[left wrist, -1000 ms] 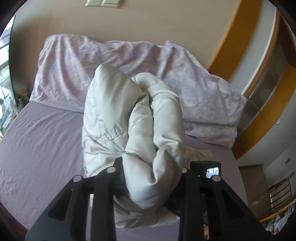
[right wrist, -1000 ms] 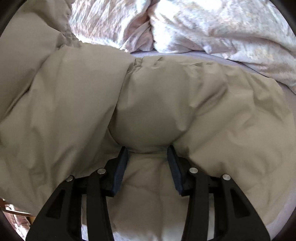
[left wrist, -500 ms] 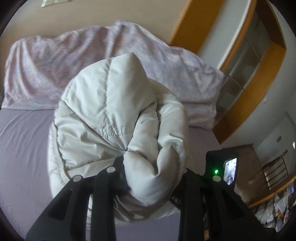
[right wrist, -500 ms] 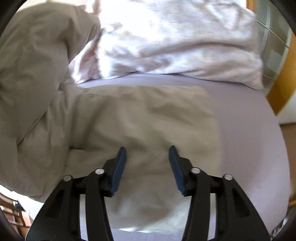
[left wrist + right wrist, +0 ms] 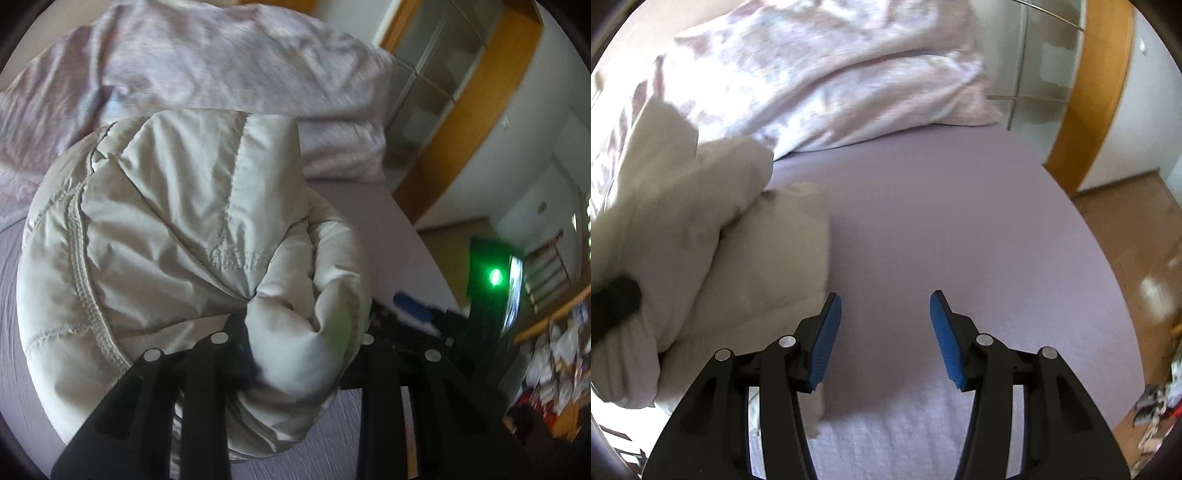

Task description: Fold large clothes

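Observation:
A pale beige puffy jacket (image 5: 166,229) hangs bunched in my left gripper (image 5: 299,350), which is shut on a thick roll of it above the lilac bed sheet (image 5: 388,229). In the right wrist view the jacket (image 5: 713,236) lies heaped at the left of the sheet (image 5: 942,206). My right gripper (image 5: 884,339) is open and empty, just right of the jacket's edge, over bare sheet. Its blue pads (image 5: 943,339) show clearly. The right gripper (image 5: 413,306) also shows blurred in the left wrist view.
A crumpled pink-patterned duvet (image 5: 820,74) lies across the head of the bed. A wardrobe with an orange wooden frame (image 5: 1097,92) stands to the right. Wooden floor (image 5: 1145,240) lies beyond the bed's right edge, with clutter (image 5: 1160,402) on it.
My right gripper let go of the jacket and moved right, off it and over bare sheet. My left gripper swung right, still holding the jacket roll.

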Demonstrator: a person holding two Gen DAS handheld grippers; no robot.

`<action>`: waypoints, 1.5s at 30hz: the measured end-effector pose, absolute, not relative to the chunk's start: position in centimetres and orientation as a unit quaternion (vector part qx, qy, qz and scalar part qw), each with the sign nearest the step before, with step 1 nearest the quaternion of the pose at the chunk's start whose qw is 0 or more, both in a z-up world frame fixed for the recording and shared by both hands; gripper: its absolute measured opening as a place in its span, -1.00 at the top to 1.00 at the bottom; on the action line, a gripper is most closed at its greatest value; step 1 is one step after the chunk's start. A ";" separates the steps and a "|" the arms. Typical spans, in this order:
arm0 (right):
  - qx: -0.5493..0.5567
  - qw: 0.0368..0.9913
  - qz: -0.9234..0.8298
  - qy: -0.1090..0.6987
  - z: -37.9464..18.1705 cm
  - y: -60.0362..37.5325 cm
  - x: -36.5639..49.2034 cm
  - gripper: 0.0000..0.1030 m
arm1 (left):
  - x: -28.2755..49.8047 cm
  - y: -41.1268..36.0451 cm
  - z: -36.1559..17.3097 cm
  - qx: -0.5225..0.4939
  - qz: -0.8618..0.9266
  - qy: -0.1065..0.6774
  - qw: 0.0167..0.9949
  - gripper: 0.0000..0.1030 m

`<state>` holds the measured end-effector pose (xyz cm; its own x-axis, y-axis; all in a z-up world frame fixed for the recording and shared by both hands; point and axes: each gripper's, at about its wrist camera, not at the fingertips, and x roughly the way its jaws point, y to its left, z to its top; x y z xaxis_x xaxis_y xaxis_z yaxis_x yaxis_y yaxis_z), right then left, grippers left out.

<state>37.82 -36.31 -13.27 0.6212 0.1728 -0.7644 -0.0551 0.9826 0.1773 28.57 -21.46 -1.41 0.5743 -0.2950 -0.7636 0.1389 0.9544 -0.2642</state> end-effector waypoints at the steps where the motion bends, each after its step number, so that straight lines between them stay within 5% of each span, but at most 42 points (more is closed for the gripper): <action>1: 0.073 0.897 0.062 0.431 -13.2 -36.7 37.9 -0.01 | 28.4 -21.9 -1.2 -0.081 -0.128 0.447 0.882 0.30; 6: 0.077 0.905 0.065 0.412 -11.2 -38.0 38.8 -0.01 | 27.1 -20.9 1.7 -0.084 -0.139 0.434 0.886 -0.32; 9: 0.079 0.913 0.086 0.391 -8.8 -37.2 39.4 -0.01 | 26.4 -19.7 4.2 -0.076 -0.128 0.410 0.900 -0.48; 17: 0.076 0.918 0.170 0.349 -3.0 -32.4 39.9 -0.01 | 26.2 -14.0 6.4 -0.075 -0.038 0.387 0.918 -0.50; 26: 0.050 0.898 0.274 0.341 -0.4 -25.0 38.6 0.06 | 27.1 -6.6 1.8 -0.100 0.079 0.420 0.899 -0.50; 45: 0.050 0.890 0.248 0.381 -4.4 -23.6 42.2 0.17 | 30.3 -8.8 -3.7 -0.113 0.049 0.454 0.882 -0.50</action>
<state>42.24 -23.56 -4.43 0.5877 0.4791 -0.6520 -0.4022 0.8722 0.2783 30.30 -8.84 -3.73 0.5827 -0.0160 -0.8125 -0.1886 0.9699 -0.1543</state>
